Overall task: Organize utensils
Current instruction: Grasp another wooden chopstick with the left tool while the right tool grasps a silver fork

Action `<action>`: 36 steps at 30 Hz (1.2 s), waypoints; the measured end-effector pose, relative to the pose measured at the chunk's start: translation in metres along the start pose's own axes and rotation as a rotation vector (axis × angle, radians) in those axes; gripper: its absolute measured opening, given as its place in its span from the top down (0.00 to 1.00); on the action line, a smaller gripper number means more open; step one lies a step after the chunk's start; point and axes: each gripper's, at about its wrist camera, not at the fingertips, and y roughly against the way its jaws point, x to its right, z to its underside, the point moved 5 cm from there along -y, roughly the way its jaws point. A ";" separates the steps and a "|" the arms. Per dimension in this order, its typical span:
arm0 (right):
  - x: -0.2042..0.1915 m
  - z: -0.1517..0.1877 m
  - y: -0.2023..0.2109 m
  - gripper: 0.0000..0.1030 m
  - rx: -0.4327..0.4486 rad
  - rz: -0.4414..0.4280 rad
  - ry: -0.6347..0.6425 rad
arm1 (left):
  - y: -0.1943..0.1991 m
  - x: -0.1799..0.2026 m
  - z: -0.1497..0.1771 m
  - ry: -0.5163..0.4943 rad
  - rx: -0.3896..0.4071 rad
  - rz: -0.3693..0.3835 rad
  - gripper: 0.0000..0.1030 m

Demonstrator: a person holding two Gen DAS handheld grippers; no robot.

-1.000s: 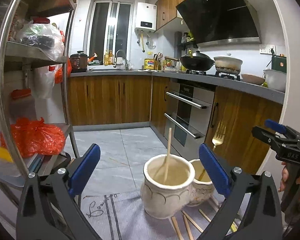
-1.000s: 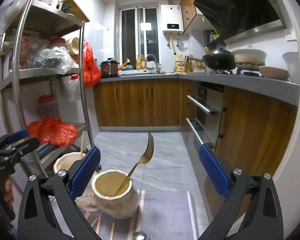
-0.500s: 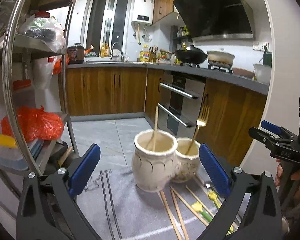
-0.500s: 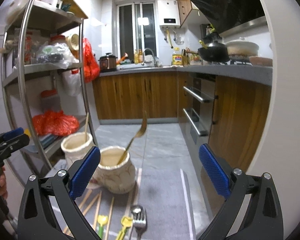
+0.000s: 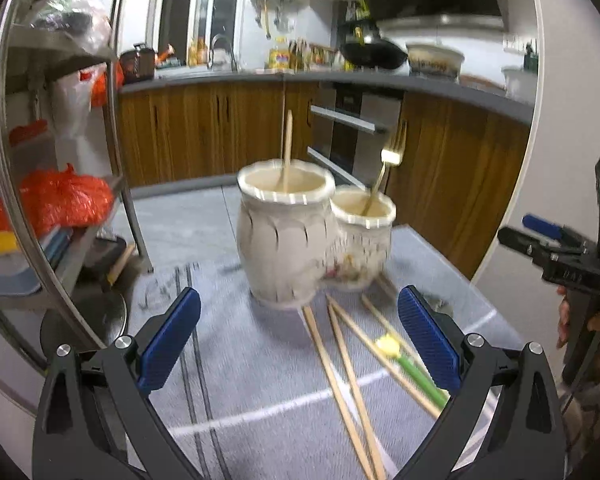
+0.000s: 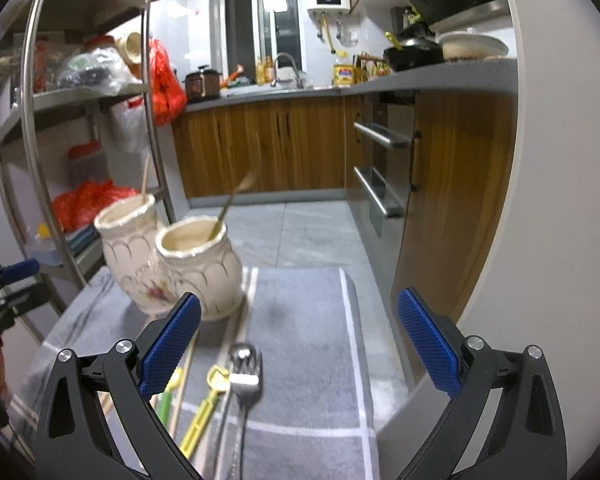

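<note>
Two cream ceramic jars stand side by side on a grey cloth (image 5: 260, 380). The larger jar (image 5: 285, 236) holds one chopstick (image 5: 287, 148); the smaller jar (image 5: 363, 240) holds a gold fork (image 5: 388, 168). Loose chopsticks (image 5: 340, 364) and a green-handled utensil (image 5: 416, 372) lie in front of the jars. My left gripper (image 5: 300, 336) is open and empty above them. My right gripper (image 6: 298, 340) is open and empty above a silver fork (image 6: 245, 380), a spoon (image 6: 240, 352) and yellow utensils (image 6: 204, 412). The jars also show in the right wrist view (image 6: 198, 264).
A metal shelf rack (image 5: 60, 184) with red bags stands to the left. Wooden cabinets and an oven (image 6: 380, 176) line the far side and right. A white wall edge (image 6: 540, 200) is close on the right. The cloth's right half (image 6: 320, 340) is bare.
Both grippers have pulled back and tilted downward from the jars, so the loose utensils on the cloth now show beneath them. Both stay open.
</note>
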 end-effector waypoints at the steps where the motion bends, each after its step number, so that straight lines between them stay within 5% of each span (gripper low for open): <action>1: 0.000 0.003 -0.002 0.05 -0.009 -0.002 0.001 | -0.004 0.002 0.006 -0.007 -0.016 -0.005 0.06; 11: -0.010 0.039 -0.016 0.05 -0.128 -0.011 0.086 | -0.040 0.000 0.049 -0.018 -0.196 -0.077 0.06; 19: -0.016 0.063 -0.027 0.05 -0.214 0.002 0.119 | -0.052 0.000 0.065 -0.035 -0.264 -0.101 0.07; 28: -0.017 0.060 -0.037 0.08 -0.244 -0.030 0.094 | -0.059 0.006 0.070 -0.051 -0.310 -0.103 0.21; 36: -0.026 0.067 -0.043 0.38 -0.291 -0.066 0.110 | -0.064 0.013 0.076 -0.061 -0.348 -0.070 0.37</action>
